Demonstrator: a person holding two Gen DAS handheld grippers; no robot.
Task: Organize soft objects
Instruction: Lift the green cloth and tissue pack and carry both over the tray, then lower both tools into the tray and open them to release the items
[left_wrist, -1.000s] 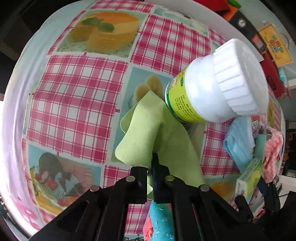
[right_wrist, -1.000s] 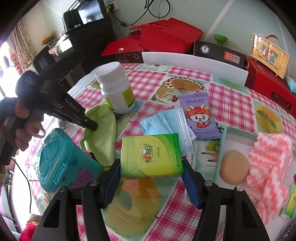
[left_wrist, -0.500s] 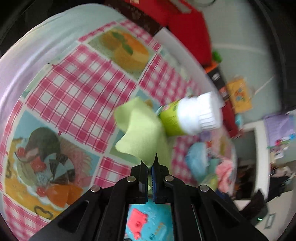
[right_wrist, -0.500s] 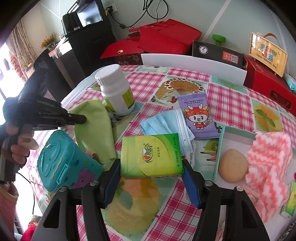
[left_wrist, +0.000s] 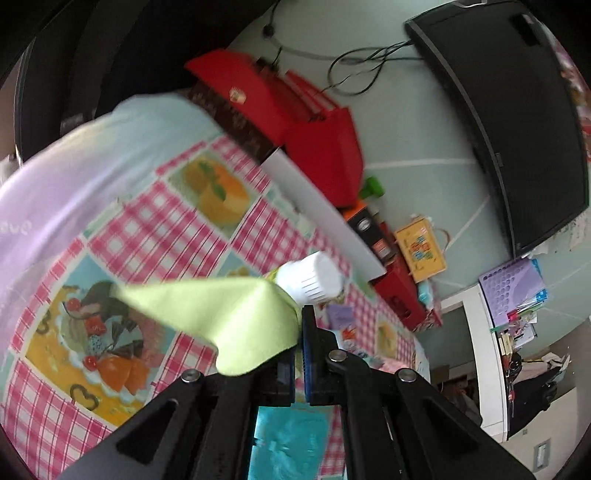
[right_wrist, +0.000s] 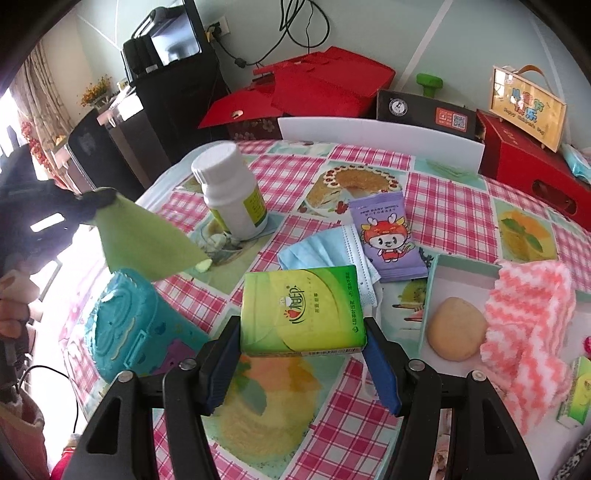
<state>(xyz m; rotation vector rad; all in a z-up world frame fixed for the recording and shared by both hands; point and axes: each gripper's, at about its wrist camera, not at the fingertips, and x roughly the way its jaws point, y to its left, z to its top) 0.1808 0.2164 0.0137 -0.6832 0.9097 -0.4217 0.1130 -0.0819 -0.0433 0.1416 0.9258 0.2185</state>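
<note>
With the left gripper (left_wrist: 298, 332) we are pinching one corner of the green cloth (left_wrist: 221, 317), its jaws pressed together on the fabric; in the right wrist view that cloth (right_wrist: 142, 240) is hanging clear of the table, spread like a fan above the teal plastic toy (right_wrist: 129, 332). With the right gripper (right_wrist: 302, 350) we are clamping the green tissue pack (right_wrist: 301, 310) between the blue pads (right_wrist: 221, 362), both of which are touching its sides. The pack is sitting low over the checked tablecloth (right_wrist: 454, 218); whether it is resting on the cloth cannot be told. Just beyond the pack, a blue face mask (right_wrist: 317, 254) is lying flat, and a purple cartoon sachet (right_wrist: 386, 236) is overlapping its right edge. A white bottle (right_wrist: 232, 192) is standing upright behind the raised cloth. To the right, a pale tray (right_wrist: 458, 269) is holding a tan round sponge (right_wrist: 456, 328), and a pink-and-white knitted cloth (right_wrist: 528, 321) is draping over its right rim.
</note>
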